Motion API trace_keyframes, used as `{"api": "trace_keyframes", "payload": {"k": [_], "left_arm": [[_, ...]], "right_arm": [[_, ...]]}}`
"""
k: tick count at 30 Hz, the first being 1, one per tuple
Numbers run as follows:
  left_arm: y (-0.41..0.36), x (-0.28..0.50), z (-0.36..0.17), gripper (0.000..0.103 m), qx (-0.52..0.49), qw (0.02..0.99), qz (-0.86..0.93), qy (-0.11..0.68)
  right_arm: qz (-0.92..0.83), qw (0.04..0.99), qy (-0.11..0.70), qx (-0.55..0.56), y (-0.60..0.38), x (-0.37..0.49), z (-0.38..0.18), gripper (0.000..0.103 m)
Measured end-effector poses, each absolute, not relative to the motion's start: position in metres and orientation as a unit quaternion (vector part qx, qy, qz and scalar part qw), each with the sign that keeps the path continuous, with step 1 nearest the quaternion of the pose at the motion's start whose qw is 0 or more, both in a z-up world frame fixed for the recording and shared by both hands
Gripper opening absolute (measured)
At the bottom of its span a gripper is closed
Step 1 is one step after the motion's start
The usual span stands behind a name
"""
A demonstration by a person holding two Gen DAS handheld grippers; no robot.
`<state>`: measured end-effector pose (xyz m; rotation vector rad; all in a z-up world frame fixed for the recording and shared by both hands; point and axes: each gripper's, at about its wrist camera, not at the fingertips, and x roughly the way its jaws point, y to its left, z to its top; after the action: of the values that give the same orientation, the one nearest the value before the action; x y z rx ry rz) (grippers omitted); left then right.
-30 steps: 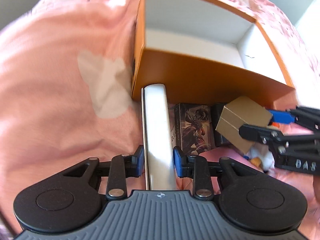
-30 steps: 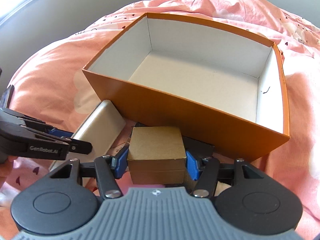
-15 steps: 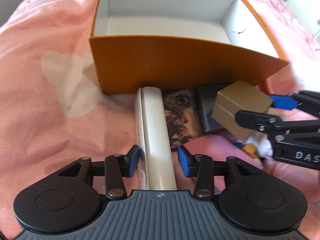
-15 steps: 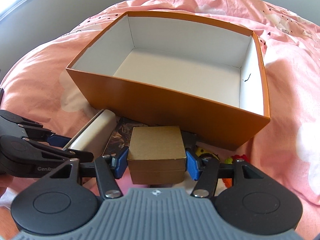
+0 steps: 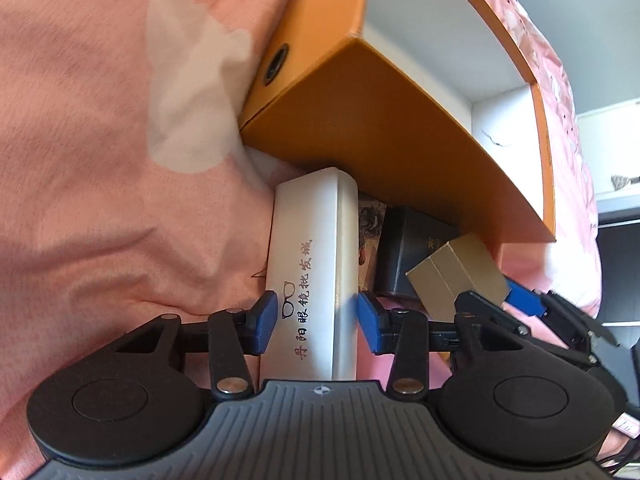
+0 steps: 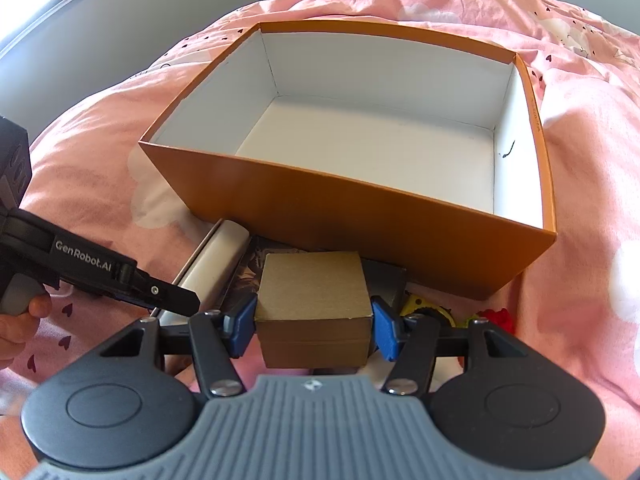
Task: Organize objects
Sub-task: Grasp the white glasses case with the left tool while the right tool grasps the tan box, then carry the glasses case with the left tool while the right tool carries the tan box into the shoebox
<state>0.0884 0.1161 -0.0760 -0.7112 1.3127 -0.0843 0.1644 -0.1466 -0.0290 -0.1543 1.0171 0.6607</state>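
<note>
Right gripper (image 6: 314,322) pinches the brown cardboard cube (image 6: 312,292) just short of the open orange cardboard box (image 6: 360,220), presumably staged for loading. Left gripper (image 5: 316,320) closing around the white glasses case (image 5: 316,260), pads apparently touching, reoriented for a broadside grip.

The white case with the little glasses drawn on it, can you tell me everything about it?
The white case is long and slim, with rounded corners and a smooth, slightly shiny shell that looks like metal or hard plastic. A seam runs along its length. On top are a small drawing of glasses and a line of dark characters. It lies on the pink blanket, its far end against the orange box. It sits between the left gripper fingers, whose jaws are closing; the pads look at its sides, though contact is unclear.
</note>
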Motion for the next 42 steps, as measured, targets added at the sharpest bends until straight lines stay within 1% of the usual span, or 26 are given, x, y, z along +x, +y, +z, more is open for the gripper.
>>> {"api": "trace_keyframes", "payload": {"k": [2, 4, 5, 7, 9, 14, 16, 21, 33, 37, 38, 40, 42], "left_arm": [[0.118, 0.090, -0.077, 0.049, -0.324, 0.733, -0.039, 0.597], [0.117, 0.094, -0.080, 0.059, -0.313, 0.734, -0.040, 0.601], [0.118, 0.096, -0.083, 0.061, -0.314, 0.732, -0.041, 0.603], [0.120, 0.098, -0.090, 0.068, -0.320, 0.728, -0.041, 0.605], [0.120, 0.102, -0.098, 0.070, -0.326, 0.724, -0.043, 0.606], [0.112, 0.110, -0.112, 0.070, -0.316, 0.724, -0.045, 0.612], [0.112, 0.113, -0.117, 0.065, -0.322, 0.724, -0.046, 0.608], [0.108, 0.111, -0.105, 0.064, -0.300, 0.741, -0.038, 0.600], [0.082, 0.099, -0.040, 0.064, -0.179, 0.812, -0.017, 0.555], [0.059, 0.090, -0.016, 0.064, -0.149, 0.830, -0.021, 0.537], [0.069, 0.098, -0.001, 0.064, -0.145, 0.834, -0.024, 0.532], [0.057, 0.108, 0.004, 0.064, -0.138, 0.843, -0.027, 0.519], [0.055, 0.083, 0.024, 0.064, -0.131, 0.855, -0.030, 0.501]], "right_arm": [[0.311, 0.819, 0.477, -0.074, -0.146, 0.164, -0.029, 0.061], [0.312, 0.817, 0.478, -0.075, -0.145, 0.165, -0.030, 0.061], [0.313, 0.817, 0.479, -0.075, -0.145, 0.166, -0.030, 0.061], [0.313, 0.817, 0.479, -0.075, -0.145, 0.165, -0.030, 0.061], [0.314, 0.816, 0.479, -0.074, -0.144, 0.166, -0.030, 0.061], [0.315, 0.813, 0.484, -0.070, -0.143, 0.168, -0.032, 0.061], [0.315, 0.811, 0.488, -0.068, -0.142, 0.170, -0.033, 0.061], [0.314, 0.809, 0.493, -0.061, -0.143, 0.173, -0.035, 0.061], [0.338, 0.812, 0.471, -0.063, -0.140, 0.165, -0.017, 0.061], [0.347, 0.817, 0.456, -0.065, -0.144, 0.160, -0.003, 0.061], [0.351, 0.817, 0.453, -0.063, -0.146, 0.160, 0.002, 0.061], [0.357, 0.820, 0.443, -0.060, -0.149, 0.159, 0.013, 0.061], [0.362, 0.825, 0.430, -0.057, -0.152, 0.159, 0.025, 0.061]]}}
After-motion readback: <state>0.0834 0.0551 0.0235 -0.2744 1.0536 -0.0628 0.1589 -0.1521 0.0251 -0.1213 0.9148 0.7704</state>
